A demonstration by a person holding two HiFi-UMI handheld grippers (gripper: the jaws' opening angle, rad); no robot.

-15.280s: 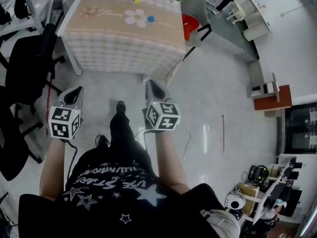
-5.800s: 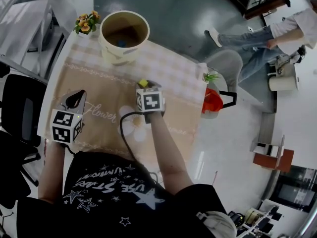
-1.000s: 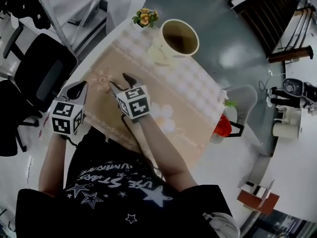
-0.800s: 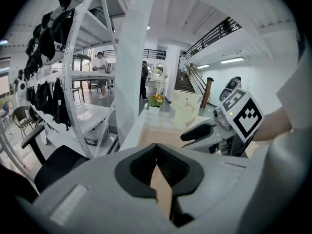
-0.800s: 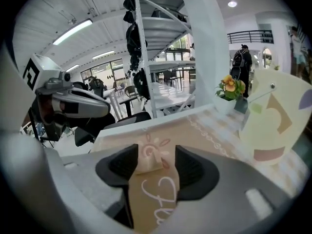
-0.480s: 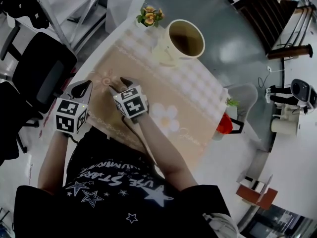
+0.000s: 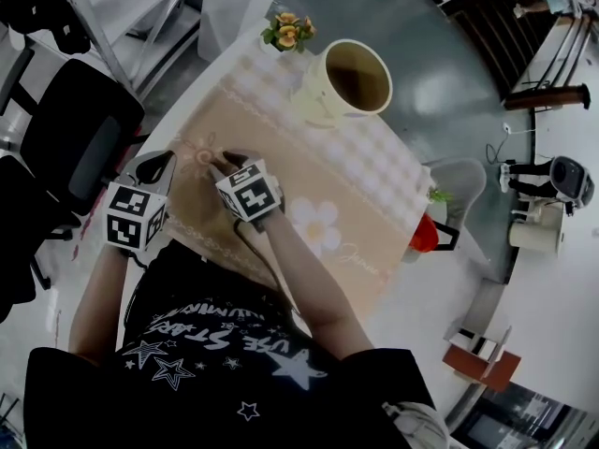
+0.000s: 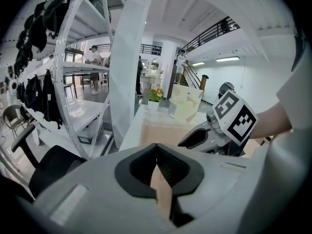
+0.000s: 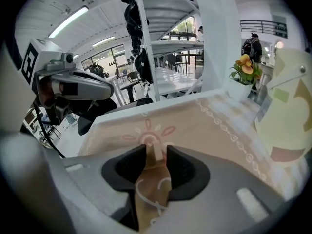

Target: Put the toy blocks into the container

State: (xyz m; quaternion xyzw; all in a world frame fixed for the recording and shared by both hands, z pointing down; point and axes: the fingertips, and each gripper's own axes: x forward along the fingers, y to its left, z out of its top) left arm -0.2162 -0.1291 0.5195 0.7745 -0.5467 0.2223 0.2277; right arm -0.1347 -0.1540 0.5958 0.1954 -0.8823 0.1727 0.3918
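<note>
A small pale block (image 9: 155, 155) lies on the tan tablecloth (image 7: 356, 195) over a sun-shaped print. My right gripper (image 9: 156, 150) points down at it near the table's left end (image 7: 227, 160). Its jaws have just been closing, and both pads now appear to touch the block's sides. The left gripper (image 7: 159, 162) hovers shut and empty beside the right one, at the table's left edge; its tips meet (image 8: 156, 146). The cream container (image 7: 323, 106) stands open-topped at the far end, well beyond both grippers, and also shows as the cream container (image 9: 287, 116).
A small pot of orange flowers (image 7: 288, 34) stands left of the container. A black office chair (image 7: 75, 148) and white shelving (image 8: 87, 72) lie to the left of the table. At the right, a grey chair holds a red object (image 7: 423, 235).
The right gripper has sunk toward the cloth and its jaws have narrowed around the pale block. The left gripper has dipped slightly beside it.
</note>
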